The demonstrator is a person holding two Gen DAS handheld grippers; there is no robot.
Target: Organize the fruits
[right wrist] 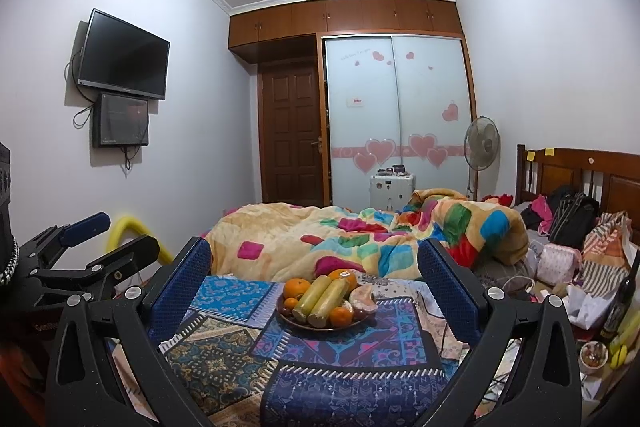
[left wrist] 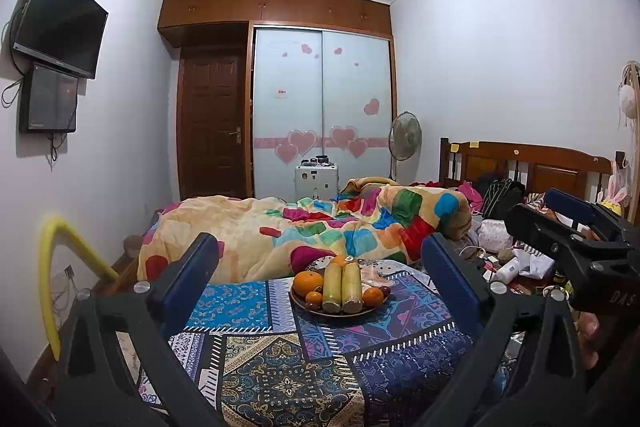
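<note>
A brown plate (left wrist: 335, 312) (right wrist: 298, 324) of fruit sits on the patterned cloth ahead of both grippers. It holds two yellow-green sugarcane pieces (left wrist: 343, 286) (right wrist: 322, 297) side by side, several oranges (left wrist: 308, 282) (right wrist: 297, 287), small dark fruits and a peeled pomelo piece (right wrist: 362, 298). My left gripper (left wrist: 320, 283) is open and empty, back from the plate; it also shows in the right wrist view (right wrist: 106, 233). My right gripper (right wrist: 316, 279) is open and empty, back from the plate; it also shows at the right of the left wrist view (left wrist: 536, 211).
The patchwork cloth (left wrist: 280, 371) (right wrist: 320, 367) covers the table. Behind it lies a bed with a colourful quilt (left wrist: 320, 223) (right wrist: 360, 231). Clutter, bags and a dark bottle (right wrist: 622, 301) lie at right. A yellow tube (left wrist: 50, 267) curves at left.
</note>
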